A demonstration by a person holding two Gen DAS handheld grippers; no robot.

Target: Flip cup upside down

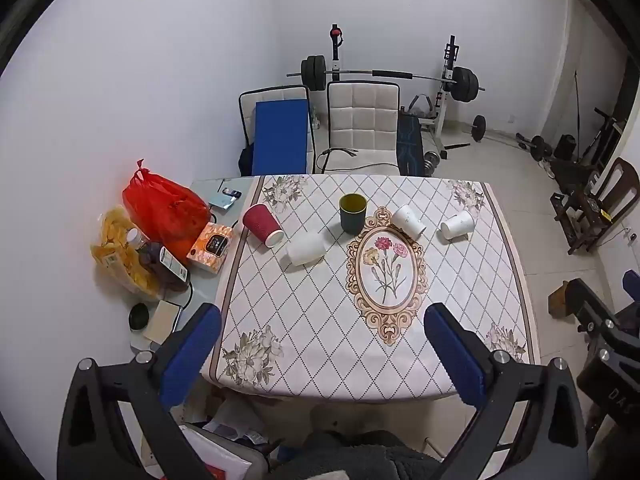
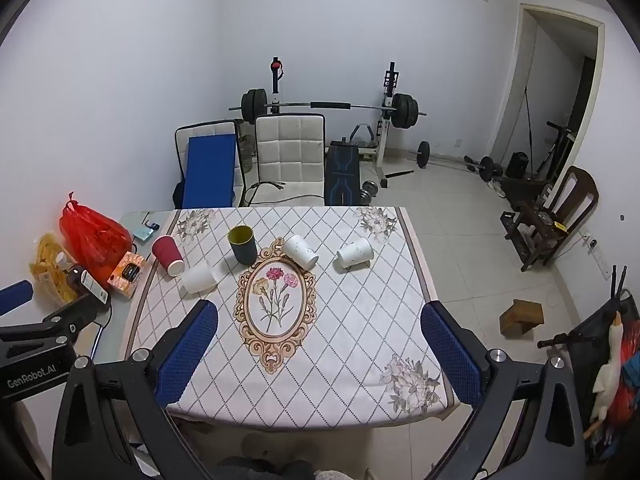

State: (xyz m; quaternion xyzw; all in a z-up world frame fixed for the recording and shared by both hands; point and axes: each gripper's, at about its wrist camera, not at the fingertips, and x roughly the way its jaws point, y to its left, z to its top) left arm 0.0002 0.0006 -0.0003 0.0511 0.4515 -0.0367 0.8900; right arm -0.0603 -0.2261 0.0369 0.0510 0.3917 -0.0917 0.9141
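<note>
Five cups sit on the far half of the table ahead of my fingers, and only the dark cup (image 1: 353,213) with the yellow-green inside stands upright, mouth up, roughly midway ahead between my left fingers and a little left of the gap between my right ones. Beside it to the left a white cup (image 1: 306,249) lies on its side, and next to that the red ribbed cup (image 1: 263,225) lies tipped with its white rim toward me. To the right of the dark cup two speckled white cups lie over, one (image 1: 409,221) close by and one (image 1: 457,225) further right (both well short of the table's right edge). All of them rest on the diamond-patterned tablecloth (image 1: 320,320), whose oval flower medallion (image 1: 385,268) lies just nearer me than the dark cup. My left gripper (image 1: 322,354) is spread wide, blue pads apart and holding nothing, hovering over the near edge of the table. My right gripper (image 2: 319,354) is likewise wide open and empty. Off past my left fingers lie a red plastic bag (image 1: 164,208) and an orange box (image 1: 211,247).
</note>
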